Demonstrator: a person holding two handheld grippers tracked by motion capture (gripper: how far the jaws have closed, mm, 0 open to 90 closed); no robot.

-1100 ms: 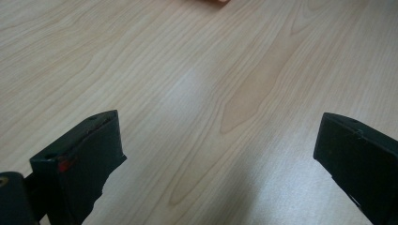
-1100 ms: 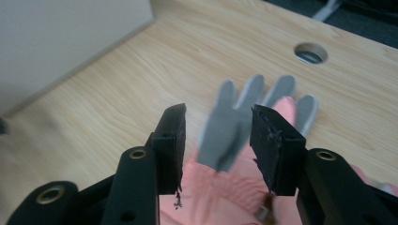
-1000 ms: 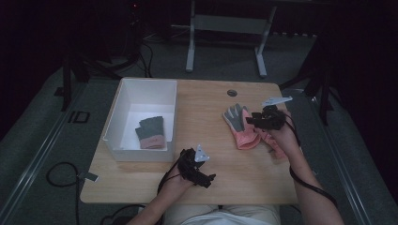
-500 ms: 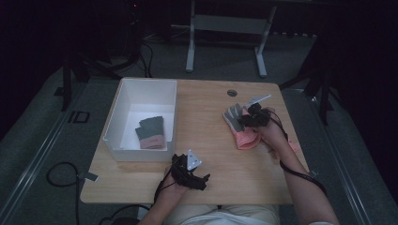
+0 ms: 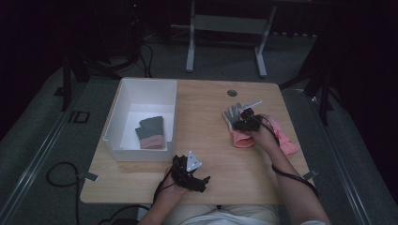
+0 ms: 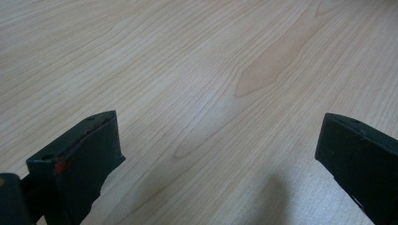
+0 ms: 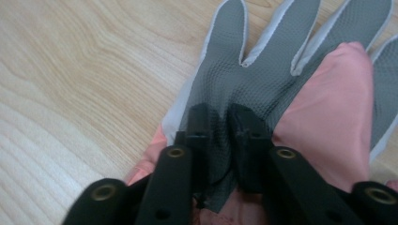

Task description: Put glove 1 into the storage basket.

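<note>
Right fingers [image 7: 220,140] have just been closing and now pinch the glove [image 7: 263,75] at center frame on the tabletop [image 7: 70,70] — we should lift slowly, keeping the fabric gathered; left fingers [image 6: 211,154] stand apart.

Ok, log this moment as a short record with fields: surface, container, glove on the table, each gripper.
surface: wooden table
container: white bin at table's left, holding a folded grey and pink glove
glove on table: grey and pink glove, flat, fingers spread
right gripper: jaws have just been closing, pinching a fold of the glove's grey palm
left gripper: open, over bare wood, nothing between its jaws
</note>
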